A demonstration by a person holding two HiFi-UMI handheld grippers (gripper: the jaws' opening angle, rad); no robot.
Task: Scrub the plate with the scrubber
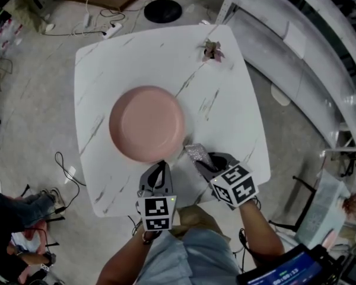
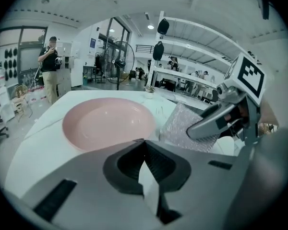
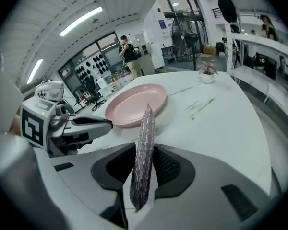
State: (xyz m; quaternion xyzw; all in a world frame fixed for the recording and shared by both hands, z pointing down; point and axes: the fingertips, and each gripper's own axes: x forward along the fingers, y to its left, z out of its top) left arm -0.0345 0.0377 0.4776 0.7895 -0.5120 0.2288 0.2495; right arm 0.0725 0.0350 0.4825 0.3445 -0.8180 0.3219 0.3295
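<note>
A pink plate (image 1: 147, 123) lies in the middle of the white marble table (image 1: 225, 111); it also shows in the left gripper view (image 2: 108, 122) and the right gripper view (image 3: 134, 104). My right gripper (image 1: 203, 161) is shut on the silvery scrubber (image 1: 196, 153), which stands on edge between its jaws (image 3: 143, 152) just off the plate's near right rim. The scrubber's flat face (image 2: 185, 127) shows in the left gripper view. My left gripper (image 1: 160, 166) sits at the plate's near rim, jaws shut with nothing between them (image 2: 144, 145).
A small potted plant (image 1: 213, 51) stands near the table's far right corner. Cables, a power strip (image 1: 111, 29) and a lamp base (image 1: 162, 10) lie on the floor beyond the table. A person sits at lower left (image 1: 18, 218). White shelving (image 1: 308, 64) runs along the right.
</note>
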